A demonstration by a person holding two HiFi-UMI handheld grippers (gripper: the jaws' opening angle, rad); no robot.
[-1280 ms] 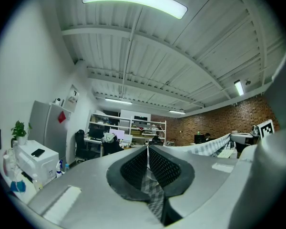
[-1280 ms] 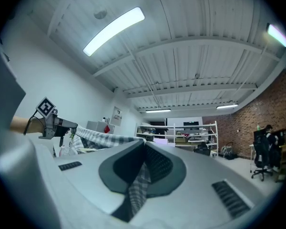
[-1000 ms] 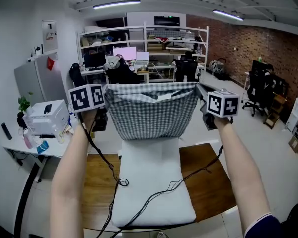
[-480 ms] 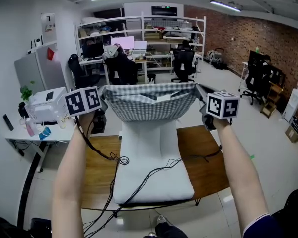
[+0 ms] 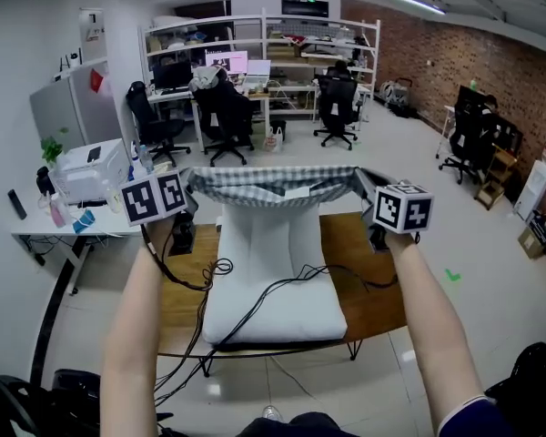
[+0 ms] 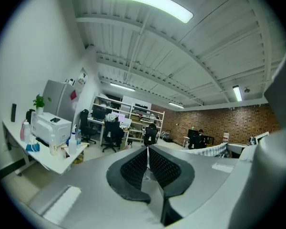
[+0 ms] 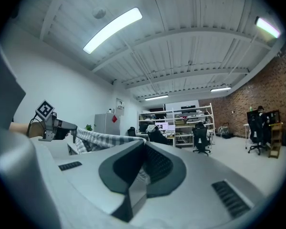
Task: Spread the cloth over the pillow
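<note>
A grey-and-white checked cloth [image 5: 271, 186] is stretched taut between my two grippers, above the far end of a white pillow [image 5: 268, 285] that lies on a wooden table [image 5: 369, 285]. My left gripper [image 5: 189, 184] is shut on the cloth's left corner, and my right gripper [image 5: 362, 180] is shut on its right corner. In the left gripper view the jaws [image 6: 147, 163] are pressed together and the cloth [image 6: 213, 150] runs off to the right. In the right gripper view a bit of check shows between the shut pads [image 7: 142, 174], and the cloth [image 7: 101, 140] leads across to the left gripper [image 7: 51, 122].
Black cables [image 5: 255, 300] trail from both grippers across the pillow and over the table's near edge. A white side table with a printer [image 5: 91, 167] stands at the left. Office chairs [image 5: 223, 116] and shelves are beyond, with a brick wall on the right.
The cloth hung down in a deep drape a second ago; now it is lifted into a shallow, nearly flat band. Both grippers sit lower in the view, and more of the table shows.
</note>
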